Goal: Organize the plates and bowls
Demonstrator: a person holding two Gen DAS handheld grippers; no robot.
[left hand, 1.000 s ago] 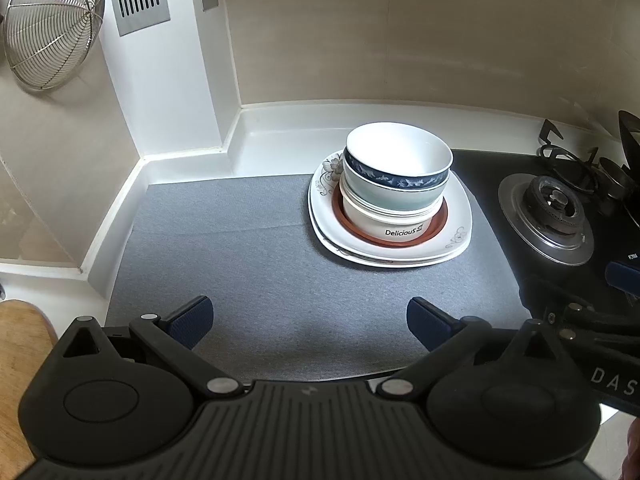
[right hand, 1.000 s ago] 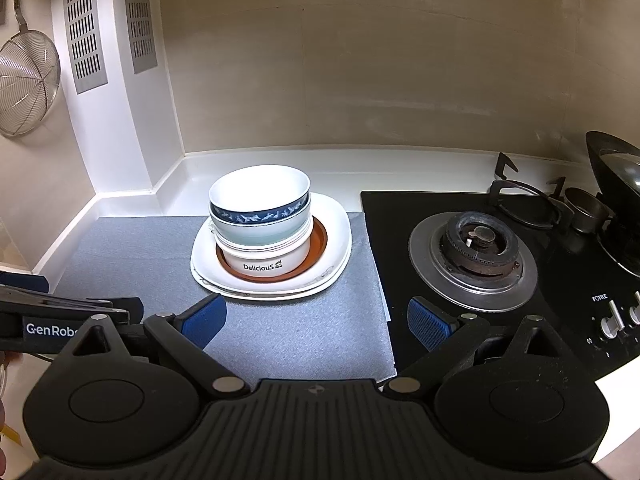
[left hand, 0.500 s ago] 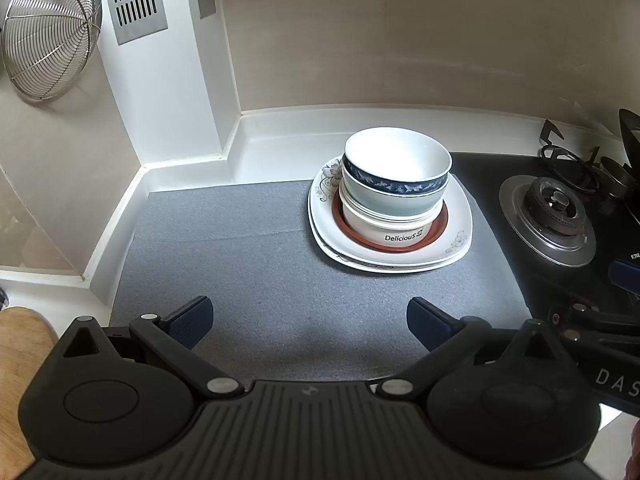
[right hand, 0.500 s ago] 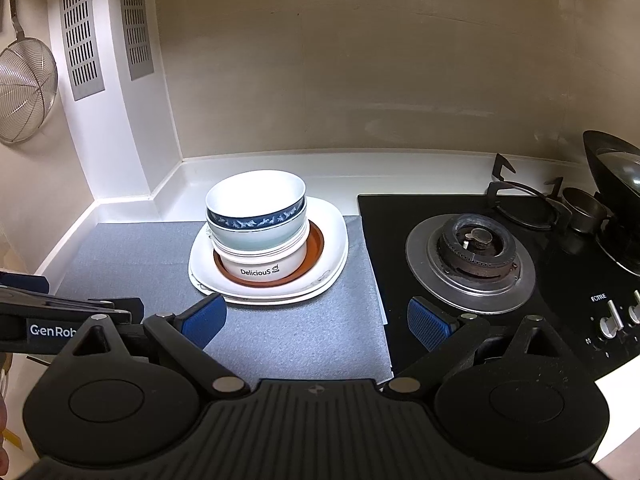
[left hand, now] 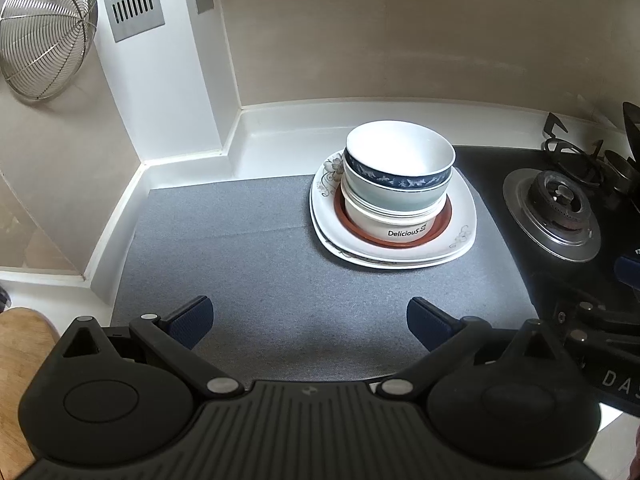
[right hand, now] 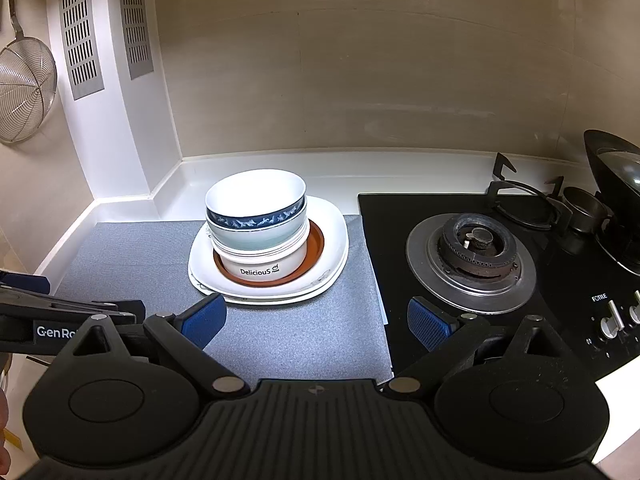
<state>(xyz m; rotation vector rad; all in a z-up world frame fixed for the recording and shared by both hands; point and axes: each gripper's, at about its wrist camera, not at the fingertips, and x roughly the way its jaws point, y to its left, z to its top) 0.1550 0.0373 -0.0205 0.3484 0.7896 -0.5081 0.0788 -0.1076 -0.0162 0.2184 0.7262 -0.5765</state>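
A stack of dishes stands on the grey mat. Two white square plates lie at the bottom, then a brown-rimmed plate, a white "Delicious" bowl, a pale green bowl and a blue-banded white bowl on top. The stack also shows in the right wrist view. My left gripper is open and empty, well short of the stack. My right gripper is open and empty, near the mat's right edge.
A black gas hob with a burner lies right of the mat; a dark pot sits at its far right. A wire strainer hangs on the left wall. A wooden board lies at the near left.
Both grippers have drawn back and risen slightly, so the stack sits a little lower and farther in both views. The dishes have not moved. Both stay open.
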